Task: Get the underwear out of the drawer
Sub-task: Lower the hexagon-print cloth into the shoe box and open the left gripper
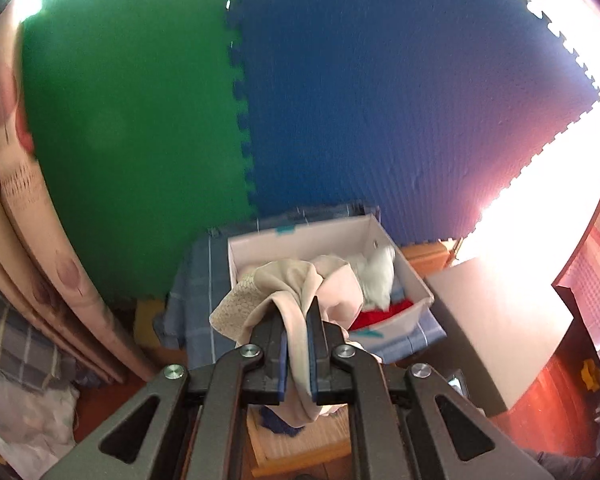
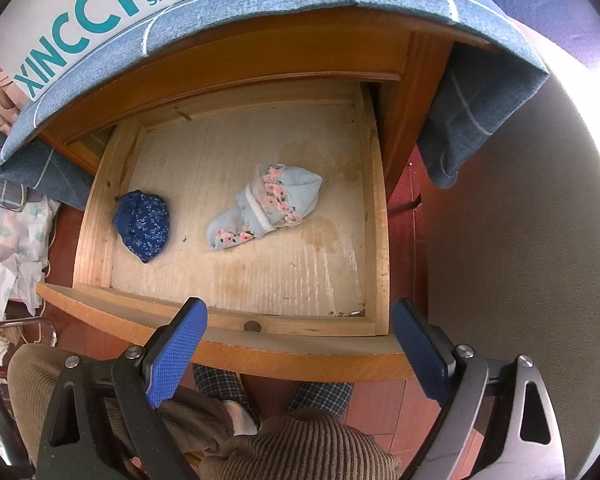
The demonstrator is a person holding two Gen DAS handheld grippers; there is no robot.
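Now left hand-held gripper (image 1: 296, 344) clamping beige underwear (image 1: 284, 292), carrying toward box (image 1: 300, 236); right hand-held gripper (image 2: 300, 356) gaping above drawer (image 2: 236, 316); release only once above box.

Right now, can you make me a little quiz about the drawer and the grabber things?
1. How many pieces of underwear lie in the drawer?
2. True or false: the right gripper holds a piece.
3. What does the left gripper pinch: A a beige garment, B a red sock, C nothing?

Key:
1. Two: the dark blue floral piece and the light blue piece.
2. False; open and empty.
3. A.
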